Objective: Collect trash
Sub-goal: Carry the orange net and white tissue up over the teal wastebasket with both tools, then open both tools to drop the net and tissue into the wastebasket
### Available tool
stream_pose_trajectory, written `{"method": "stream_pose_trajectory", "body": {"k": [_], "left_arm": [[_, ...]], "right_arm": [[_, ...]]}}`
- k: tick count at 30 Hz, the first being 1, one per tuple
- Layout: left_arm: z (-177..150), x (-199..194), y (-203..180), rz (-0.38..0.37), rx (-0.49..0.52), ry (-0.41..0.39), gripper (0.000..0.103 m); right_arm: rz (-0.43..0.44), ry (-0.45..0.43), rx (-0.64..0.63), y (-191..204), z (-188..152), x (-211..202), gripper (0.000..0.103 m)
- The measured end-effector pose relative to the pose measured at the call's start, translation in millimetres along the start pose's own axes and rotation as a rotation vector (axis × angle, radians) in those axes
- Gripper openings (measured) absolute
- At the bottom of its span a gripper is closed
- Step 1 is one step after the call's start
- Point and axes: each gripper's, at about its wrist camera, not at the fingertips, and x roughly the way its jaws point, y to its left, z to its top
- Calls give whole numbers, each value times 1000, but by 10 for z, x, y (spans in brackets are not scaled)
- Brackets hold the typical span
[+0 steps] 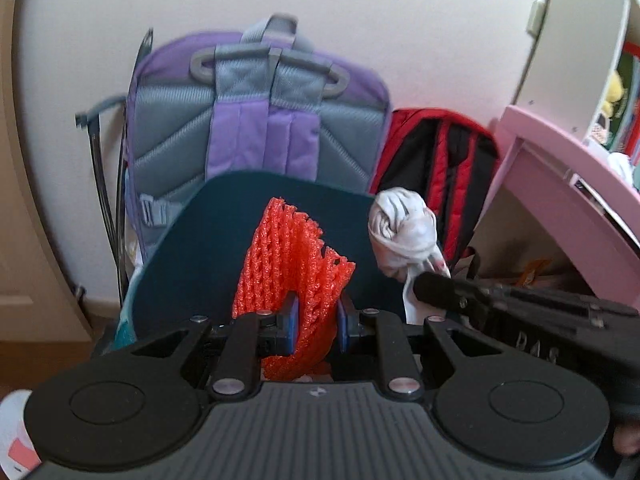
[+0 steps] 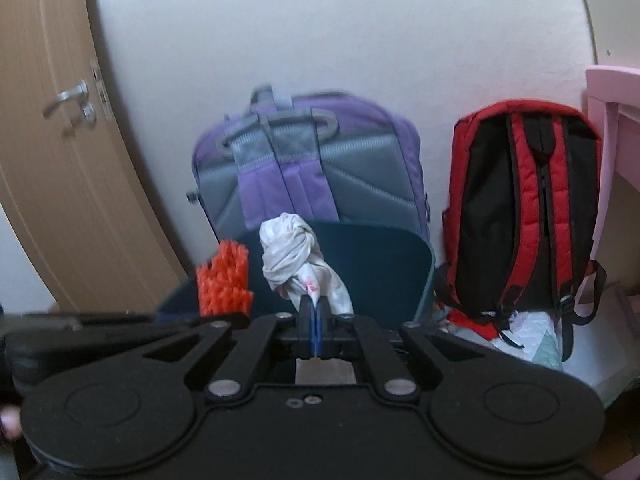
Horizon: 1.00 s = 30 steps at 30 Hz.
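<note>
Both grippers clamp loads over the dark bin (image 1: 180, 248): left gripper (image 1: 318, 332) pinches orange foam netting (image 1: 296, 264), right gripper (image 2: 316, 326) nips a knotted white rag (image 2: 290, 256) by its tail; a slack hold risks dropping it outside.

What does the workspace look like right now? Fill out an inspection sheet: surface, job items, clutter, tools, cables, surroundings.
Surface: brown floor by the wall; no worktop seen.
Job's things: orange foam net and knotted white wad, both held up before the dark teal bin.
Clutter: purple-grey backpack and red-black backpack against the wall; white and pale bags on the floor under the red one.
Tools: left tool clamps the net; right tool is shut on the wad's tail.
Cables: thin dark cords or straps beside the purple backpack, kind unclear.
Surroundings: white wall, wooden door, pink furniture.
</note>
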Motion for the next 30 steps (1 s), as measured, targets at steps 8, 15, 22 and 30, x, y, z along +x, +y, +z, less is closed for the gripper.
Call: {"method": "stream_pose_trajectory", "body": {"k": [8, 15, 22, 30], "left_arm": [[3, 280, 58, 27, -25, 60, 25], [-15, 236, 53, 43, -22, 23, 66], [-10, -20, 19, 25, -30, -1, 68], [-97, -488, -56, 32, -2, -34, 69]], "right_arm": [[6, 78, 8, -114, -142, 214, 16], [16, 56, 21, -140, -143, 116, 30], [35, 34, 18, -106, -111, -142, 33], [58, 12, -14, 30, -132, -529, 36]]}}
